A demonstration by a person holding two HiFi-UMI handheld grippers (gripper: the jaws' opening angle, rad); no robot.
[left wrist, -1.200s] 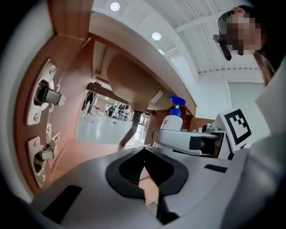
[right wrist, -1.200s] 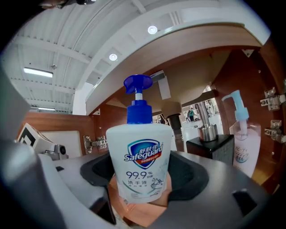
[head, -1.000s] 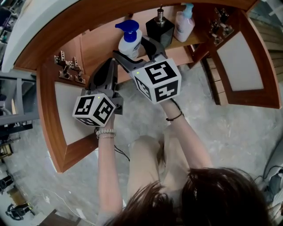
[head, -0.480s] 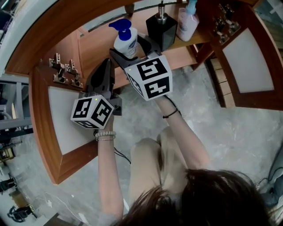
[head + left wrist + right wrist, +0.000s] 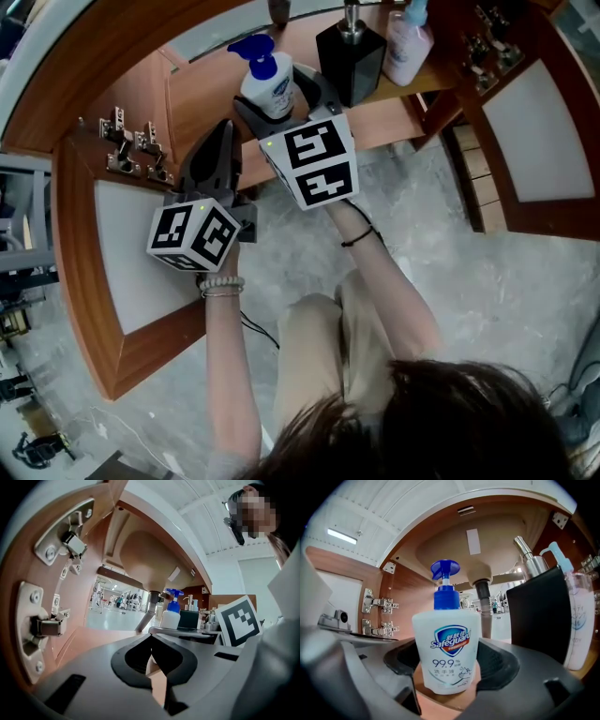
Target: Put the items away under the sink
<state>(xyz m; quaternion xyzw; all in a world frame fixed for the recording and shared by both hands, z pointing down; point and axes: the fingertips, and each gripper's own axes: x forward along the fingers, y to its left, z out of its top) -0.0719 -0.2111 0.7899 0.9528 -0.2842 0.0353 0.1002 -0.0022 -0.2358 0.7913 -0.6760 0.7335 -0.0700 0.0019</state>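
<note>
A white soap bottle with a blue pump (image 5: pixel 267 89) (image 5: pixel 446 644) stands upright at the front of the wooden cabinet floor (image 5: pixel 211 94) under the sink. My right gripper (image 5: pixel 279 101) (image 5: pixel 446 677) is shut on the bottle's lower body, a jaw touching each side. My left gripper (image 5: pixel 220 131) (image 5: pixel 151 639) hovers just left of it at the cabinet's front edge, shut with nothing in it. From the left gripper view the soap bottle (image 5: pixel 171 616) shows ahead to the right.
A black pump dispenser (image 5: pixel 350 54) (image 5: pixel 539 616) and a pale pink bottle (image 5: pixel 408 47) (image 5: pixel 581 620) stand inside to the right. The drain pipe (image 5: pixel 483 597) hangs behind. Both cabinet doors (image 5: pixel 112 244) (image 5: pixel 534 122) are swung open, hinges (image 5: pixel 127 145) on the left wall.
My right gripper has carried the soap bottle a little further into the cabinet, closer to the black dispenser. The left gripper has barely moved.
</note>
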